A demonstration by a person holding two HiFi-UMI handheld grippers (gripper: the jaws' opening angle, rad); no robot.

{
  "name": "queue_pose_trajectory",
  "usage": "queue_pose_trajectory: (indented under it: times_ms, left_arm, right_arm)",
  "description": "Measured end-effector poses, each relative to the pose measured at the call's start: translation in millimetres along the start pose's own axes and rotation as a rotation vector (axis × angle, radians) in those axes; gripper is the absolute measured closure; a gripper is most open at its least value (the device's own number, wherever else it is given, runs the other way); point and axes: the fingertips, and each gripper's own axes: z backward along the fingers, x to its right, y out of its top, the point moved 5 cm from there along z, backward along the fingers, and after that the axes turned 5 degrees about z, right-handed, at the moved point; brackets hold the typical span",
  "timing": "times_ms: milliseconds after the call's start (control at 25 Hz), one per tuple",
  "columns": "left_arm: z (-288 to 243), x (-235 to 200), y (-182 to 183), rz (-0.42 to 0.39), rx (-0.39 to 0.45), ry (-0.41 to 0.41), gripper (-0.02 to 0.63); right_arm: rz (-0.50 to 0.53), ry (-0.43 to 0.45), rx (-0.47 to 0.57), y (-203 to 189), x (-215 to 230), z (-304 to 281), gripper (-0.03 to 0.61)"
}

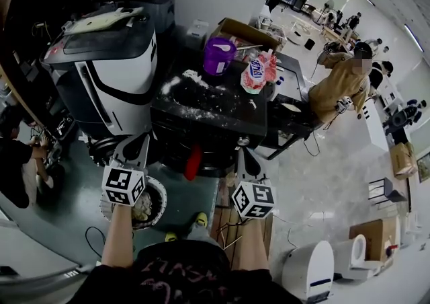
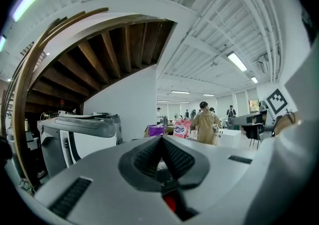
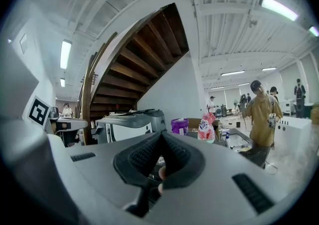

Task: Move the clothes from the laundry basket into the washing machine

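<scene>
My left tongs [image 1: 138, 144] are clenched, the ribbed pads pressed tip to tip with nothing between them. My right tongs [image 1: 242, 156] are clenched the same way and also empty. Both point away from me toward the dark counter [image 1: 215, 111].

The laundry basket [image 1: 160, 196] stands on the floor near me, below my left tongs and partly hidden behind my left forearm and the marker cube. Pale clothes [image 1: 142, 207] lie bunched inside it, apart from both pairs of tongs. The right tongs are well to the right of the basket.

The washing machine [image 1: 101, 70] is white with a dark top. It stands farther off on the left, beyond my left tongs and just left of the counter. On the counter's far side are a purple tub [image 1: 218, 56] and a red-and-white pouch [image 1: 257, 70], with white powder [image 1: 195, 81] scattered nearby.
</scene>
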Motion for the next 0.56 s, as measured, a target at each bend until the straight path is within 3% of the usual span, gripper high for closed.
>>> queue_pose_trajectory:
  times_ms: [560]
  left_arm:
    - [-6.7, -3.3, 6.2, -0.008, 0.015, -0.006, 0.603]
  right_arm:
    - [0.017, -0.029, 0.024, 10.8, 11.5, 0.9, 0.575]
